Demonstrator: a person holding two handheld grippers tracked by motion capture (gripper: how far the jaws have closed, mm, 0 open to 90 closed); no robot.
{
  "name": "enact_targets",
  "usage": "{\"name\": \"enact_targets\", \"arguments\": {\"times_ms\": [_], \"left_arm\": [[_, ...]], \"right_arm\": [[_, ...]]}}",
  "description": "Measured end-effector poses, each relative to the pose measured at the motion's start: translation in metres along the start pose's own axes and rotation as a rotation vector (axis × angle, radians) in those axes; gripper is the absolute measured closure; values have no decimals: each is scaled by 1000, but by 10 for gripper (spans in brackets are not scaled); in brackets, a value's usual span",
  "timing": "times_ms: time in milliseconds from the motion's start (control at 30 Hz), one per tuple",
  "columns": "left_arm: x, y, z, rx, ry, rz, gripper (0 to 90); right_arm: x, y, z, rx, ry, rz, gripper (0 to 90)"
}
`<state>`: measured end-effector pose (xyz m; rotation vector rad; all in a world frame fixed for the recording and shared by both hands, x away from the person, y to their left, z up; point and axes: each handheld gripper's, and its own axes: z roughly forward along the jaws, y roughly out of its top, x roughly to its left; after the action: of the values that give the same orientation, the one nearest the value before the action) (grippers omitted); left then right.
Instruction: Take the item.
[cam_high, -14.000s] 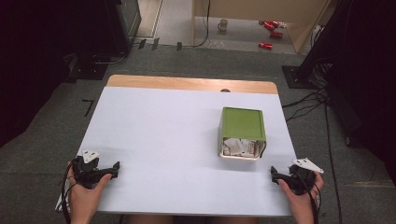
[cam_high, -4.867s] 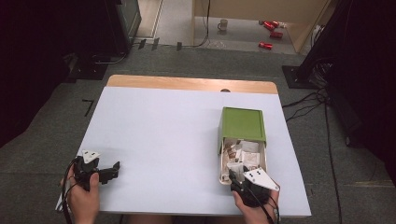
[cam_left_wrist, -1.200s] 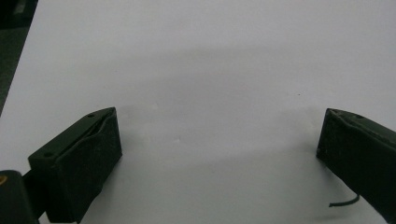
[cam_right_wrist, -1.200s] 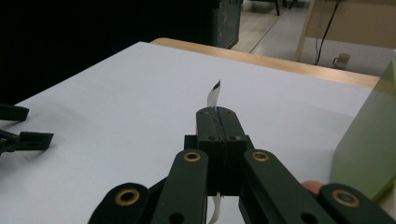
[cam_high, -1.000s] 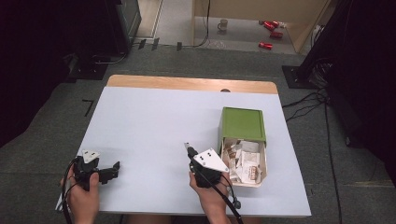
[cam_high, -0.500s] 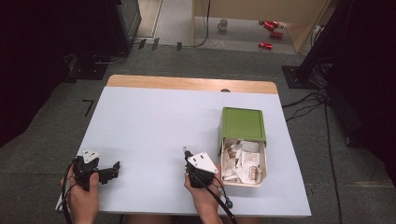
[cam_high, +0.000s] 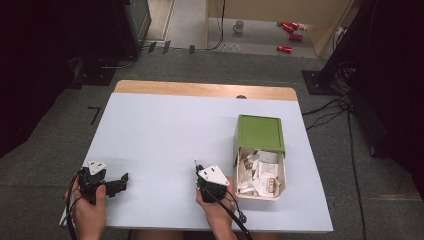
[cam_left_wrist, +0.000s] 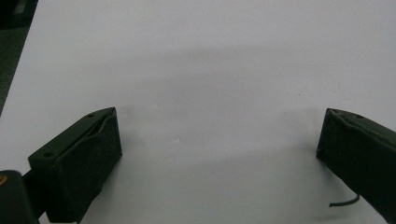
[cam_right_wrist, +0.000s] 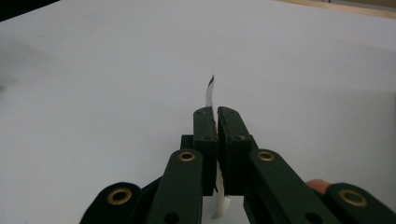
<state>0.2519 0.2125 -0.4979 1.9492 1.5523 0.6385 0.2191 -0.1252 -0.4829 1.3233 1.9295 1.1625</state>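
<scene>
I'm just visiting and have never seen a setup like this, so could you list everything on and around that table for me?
table: one, white top with a wooden strip along the far edge, centre of the high view
box: one, green, right side of the table
drawer: one, pale, pulled out of the box toward the person, full of small white and brown packets
packet: one, thin and white, seen edge-on, pinched in the right gripper
mug: one, pale, on the floor beyond the table
cans: about three, red, on the floor at the back right
cables: several, black, on the floor right of the table
left gripper: one, black, jaws wide apart over bare table, near left corner
right gripper: one, black, jaws closed on the packet, left of the drawer
</scene>
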Motion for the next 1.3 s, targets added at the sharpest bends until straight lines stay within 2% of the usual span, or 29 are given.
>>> {"name": "enact_targets", "arguments": {"times_ms": [233, 333, 367, 400, 467, 733, 900, 1300], "left_arm": [[0, 0, 0, 0, 0, 0, 0], [0, 0, 0, 1, 0, 0, 0], [0, 0, 0, 1, 0, 0, 0], [0, 0, 0, 1, 0, 0, 0], [0, 0, 0, 2, 0, 0, 0], [0, 0, 0, 2, 0, 0, 0], [0, 0, 0, 2, 0, 0, 0], [0, 0, 0, 2, 0, 0, 0]], "right_arm": [[2, -4, 2, 13, 61, 0, 773], [3, -3, -1, -6, 81, -7, 636], [3, -3, -1, -6, 81, -7, 636], [5, -2, -4, -14, 86, -22, 549], [7, 0, -6, -27, 90, -35, 501], [4, 8, -16, -50, 82, -6, 483], [6, 16, -24, -74, 98, 2, 483], [11, 34, -45, -98, 110, -18, 475]]}}
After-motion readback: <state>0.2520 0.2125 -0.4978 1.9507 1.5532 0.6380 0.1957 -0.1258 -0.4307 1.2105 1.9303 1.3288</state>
